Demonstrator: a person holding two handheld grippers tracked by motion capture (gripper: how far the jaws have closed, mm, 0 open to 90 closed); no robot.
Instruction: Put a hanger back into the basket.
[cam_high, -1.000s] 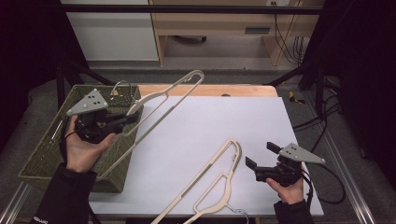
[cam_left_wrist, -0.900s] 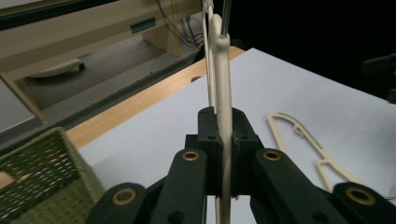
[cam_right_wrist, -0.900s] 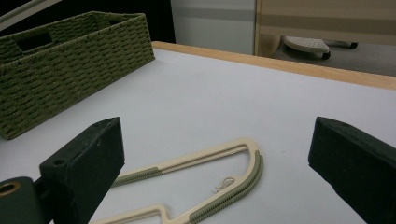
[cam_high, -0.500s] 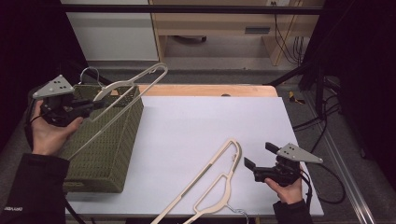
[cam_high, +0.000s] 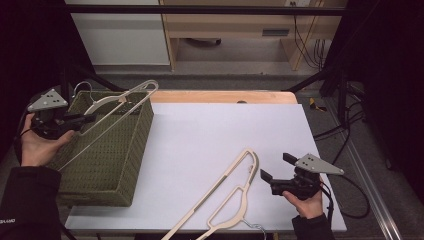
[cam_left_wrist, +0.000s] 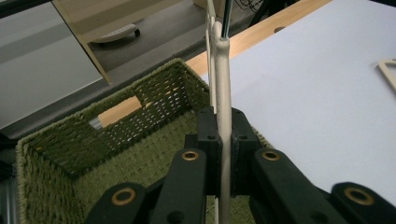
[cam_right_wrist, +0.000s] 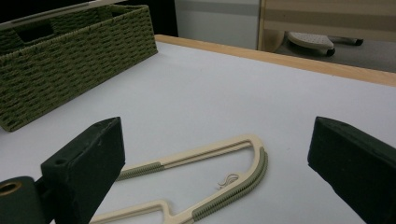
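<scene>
Left gripper view shows the left gripper (cam_left_wrist: 219, 154) clamping a cream hanger (cam_left_wrist: 223, 93) above the green wicker basket (cam_left_wrist: 56, 154). The high view shows the right gripper (cam_high: 274, 167), jaws apart, right of that basket, beside a second hanger (cam_high: 225, 192).

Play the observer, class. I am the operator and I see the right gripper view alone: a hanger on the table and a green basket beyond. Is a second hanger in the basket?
Observer: Not yet. In the high view the left gripper holds a second hanger tilted above the basket, its far end over the far rim.
Operator: Is that grip firm?
Observer: The left gripper view shows both fingers shut flat against the hanger's bar.
Operator: Where is my hanger's hook?
Observer: In the high view, the hook of the table hanger lies at the table's near edge, left of the open right gripper.
</scene>
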